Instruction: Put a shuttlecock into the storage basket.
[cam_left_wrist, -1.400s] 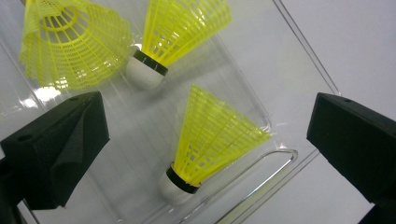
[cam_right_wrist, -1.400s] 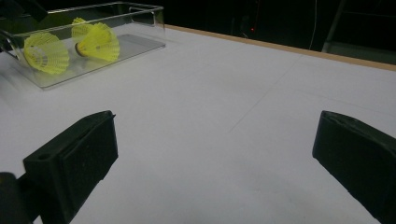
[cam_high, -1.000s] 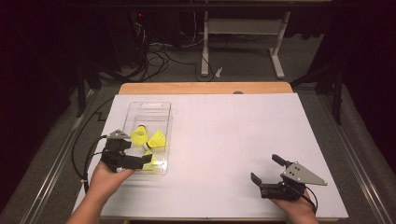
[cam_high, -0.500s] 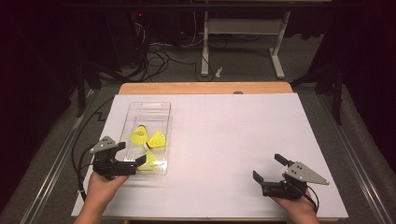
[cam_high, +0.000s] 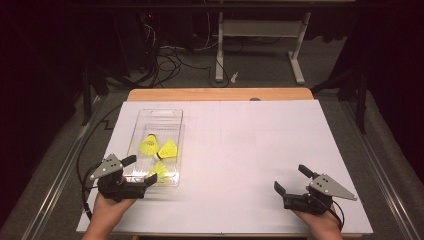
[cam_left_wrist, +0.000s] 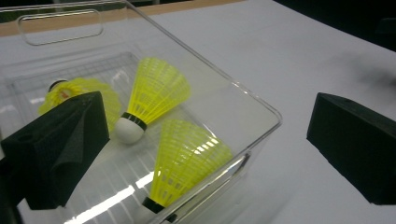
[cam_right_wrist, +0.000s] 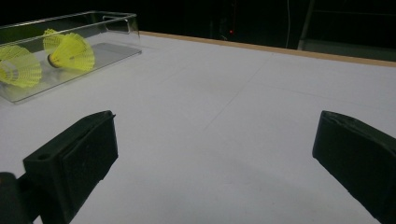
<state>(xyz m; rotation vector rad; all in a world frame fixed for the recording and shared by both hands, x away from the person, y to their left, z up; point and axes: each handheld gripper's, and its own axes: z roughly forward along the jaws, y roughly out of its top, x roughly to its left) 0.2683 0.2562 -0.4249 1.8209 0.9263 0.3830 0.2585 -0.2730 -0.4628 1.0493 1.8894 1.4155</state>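
The left gripper (cam_high: 136, 172) hangs with its jaws spread wide and empty at the near end of the clear plastic tray (cam_left_wrist: 261, 109), one jaw inside it and one outside. Three yellow plastic shuttlecocks lie in the tray: the nearest shuttlecock (cam_left_wrist: 187, 163) lies just ahead of the jaws, the other two beyond it. It looks feather-light, its lattice skirt springy and easily crushed, so the firm cork end with its black band is likely the better hold. The right gripper (cam_high: 295, 182), likewise open and empty, rests on the white table (cam_high: 250, 145) far to the side.
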